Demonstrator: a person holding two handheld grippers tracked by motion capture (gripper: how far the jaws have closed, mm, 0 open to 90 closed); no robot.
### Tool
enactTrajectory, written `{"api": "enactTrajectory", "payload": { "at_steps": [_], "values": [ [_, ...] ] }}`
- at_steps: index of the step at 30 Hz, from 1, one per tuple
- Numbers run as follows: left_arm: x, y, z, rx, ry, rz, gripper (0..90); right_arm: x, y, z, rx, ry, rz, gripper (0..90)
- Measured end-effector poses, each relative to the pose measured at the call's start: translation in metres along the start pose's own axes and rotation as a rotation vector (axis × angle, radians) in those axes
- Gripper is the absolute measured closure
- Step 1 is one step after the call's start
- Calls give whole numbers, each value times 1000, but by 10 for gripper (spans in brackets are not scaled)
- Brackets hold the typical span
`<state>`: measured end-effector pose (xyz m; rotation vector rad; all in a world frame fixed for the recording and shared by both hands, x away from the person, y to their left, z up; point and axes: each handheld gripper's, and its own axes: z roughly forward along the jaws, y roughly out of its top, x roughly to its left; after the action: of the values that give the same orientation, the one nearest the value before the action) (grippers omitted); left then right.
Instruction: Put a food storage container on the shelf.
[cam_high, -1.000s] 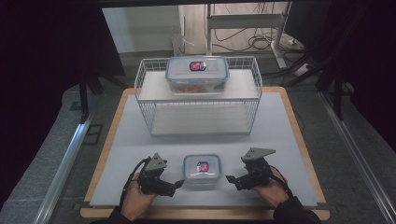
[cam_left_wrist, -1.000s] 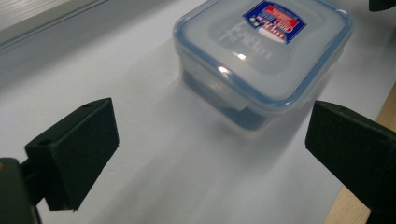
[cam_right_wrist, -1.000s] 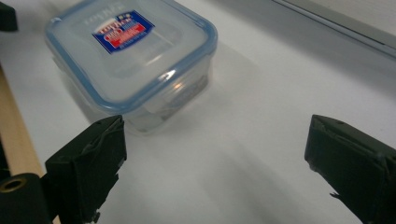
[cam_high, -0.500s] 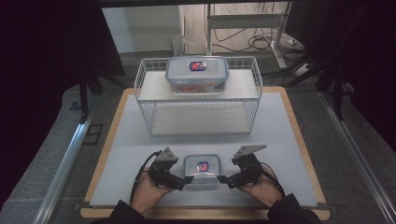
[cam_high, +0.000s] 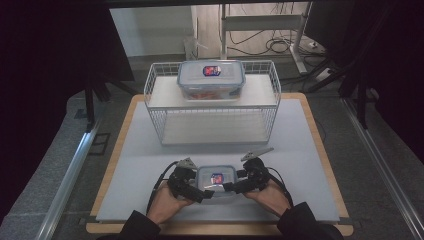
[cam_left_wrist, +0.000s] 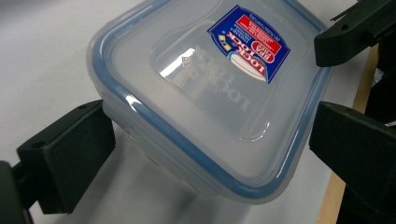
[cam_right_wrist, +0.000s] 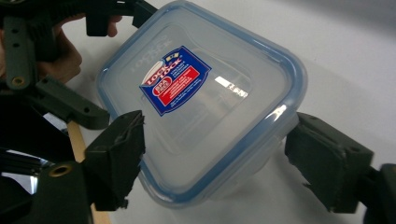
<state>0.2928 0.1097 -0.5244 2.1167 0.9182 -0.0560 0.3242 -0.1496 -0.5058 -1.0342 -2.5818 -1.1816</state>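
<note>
A small clear lidded container (cam_high: 216, 181) with a blue seal and a red-and-blue label lies at the near middle of the grey mat. My left gripper (cam_high: 200, 190) holds its left side. In the left gripper view the two black jaws press against opposite edges of the container (cam_left_wrist: 201, 107), so the left gripper (cam_left_wrist: 210, 140) is shut on it. My right gripper (cam_high: 232, 187) holds the right side the same way. In the right gripper view the container (cam_right_wrist: 205, 107) sits between the jaws of the right gripper (cam_right_wrist: 217, 149), both touching its rim. A shadow lies under the box.
A white wire basket rack (cam_high: 212, 107) stands at the back of the mat (cam_high: 150, 160), with a larger lidded container (cam_high: 211, 80) on its upper shelf. The wooden board edge (cam_high: 320, 145) frames the mat. Dark curtains and a metal rail flank the table.
Both grippers moved inward from either side of the small container and closed their jaws on it. The container has hardly shifted.
</note>
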Motion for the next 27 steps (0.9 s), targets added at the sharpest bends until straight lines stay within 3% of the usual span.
{"api": "enactTrajectory", "payload": {
  "at_steps": [4,8,12,14,15,17,21,27],
  "values": [
    [-7,-1,-3,12,28,25,67,-3,-1,1,20,19,45,178],
    [-10,-4,-4,20,32,16,93,-4,-3,-2,26,27,59,215],
    [-5,-8,-13,-13,-10,-18,160,1,-8,-8,14,17,44,295],
    [-2,-11,-18,-45,-39,-59,205,2,-12,-10,1,24,47,343],
    [-2,-13,-20,-60,-34,-72,244,3,-14,-12,-11,24,48,369],
    [0,-16,-23,-84,-38,-85,350,3,-15,-15,-23,26,49,404],
    [-5,-18,-25,-82,-26,-69,377,2,-20,-18,-40,47,76,459],
    [4,-25,-31,-130,-99,-118,491,-3,-26,-24,-68,110,115,544]
  ]
}}
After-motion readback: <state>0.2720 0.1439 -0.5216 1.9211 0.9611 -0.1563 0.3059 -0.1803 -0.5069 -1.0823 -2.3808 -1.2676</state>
